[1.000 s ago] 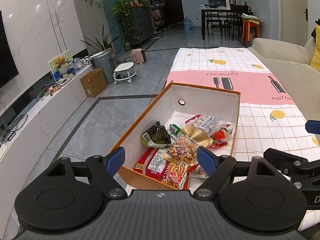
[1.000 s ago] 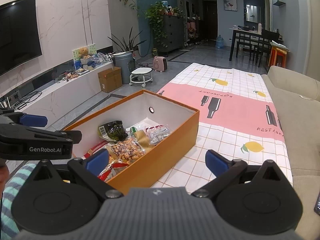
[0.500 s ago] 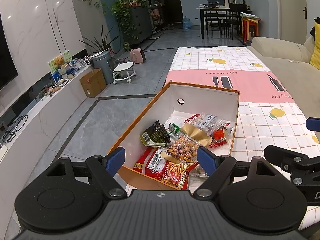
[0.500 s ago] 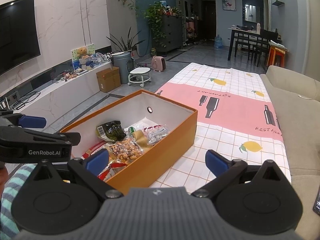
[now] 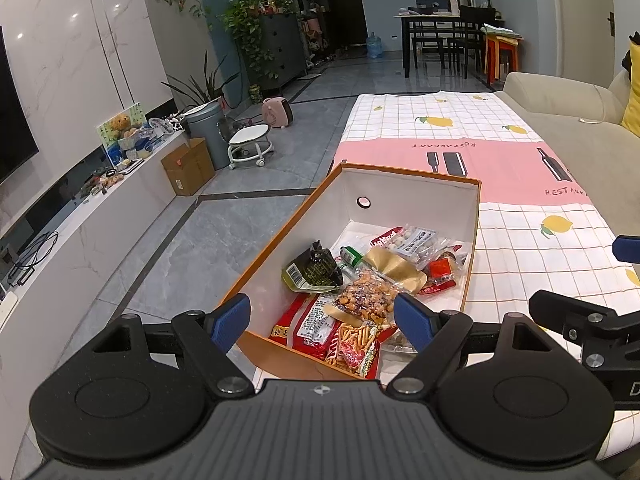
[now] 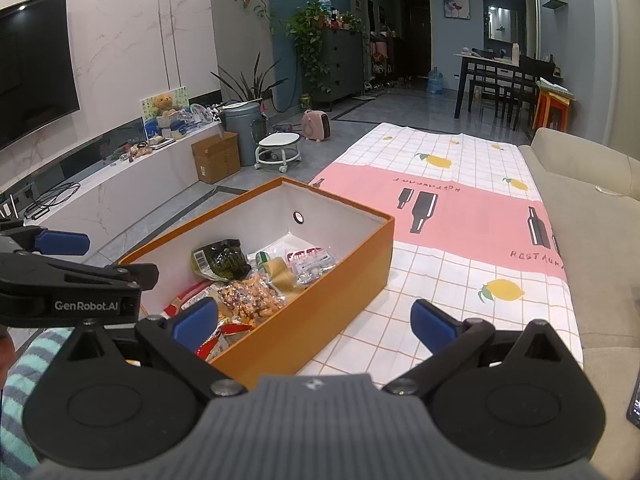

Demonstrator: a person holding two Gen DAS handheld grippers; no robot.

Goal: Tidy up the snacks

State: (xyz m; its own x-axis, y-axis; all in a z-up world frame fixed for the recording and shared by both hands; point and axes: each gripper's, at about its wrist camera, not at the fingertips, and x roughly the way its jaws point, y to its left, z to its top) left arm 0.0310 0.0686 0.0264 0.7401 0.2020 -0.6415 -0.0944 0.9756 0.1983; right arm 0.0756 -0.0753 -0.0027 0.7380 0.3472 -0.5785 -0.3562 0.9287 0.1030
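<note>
An orange box (image 5: 408,172) with a white inside stands at the near left of the table and holds several snack packets: a dark green pack (image 5: 314,270), a clear bag of nuts (image 5: 366,300), a red pack (image 5: 310,322). My left gripper (image 5: 322,318) hovers open above the box's near end, nothing between its fingers. My right gripper (image 6: 314,320) is open too, held over the box's right wall (image 6: 316,320) and the tablecloth. The same box (image 6: 344,206) and the nut bag (image 6: 250,296) show in the right wrist view.
A checked and pink tablecloth (image 6: 460,216) covers the long table. A beige sofa (image 6: 592,208) runs along the right. Left of the table are grey floor, a cardboard carton (image 5: 188,166), a white stool (image 5: 250,144) and a low TV shelf (image 5: 60,216).
Both views have shifted only slightly; the box sits a touch higher and farther in the frames. Both grippers stay open and empty.
</note>
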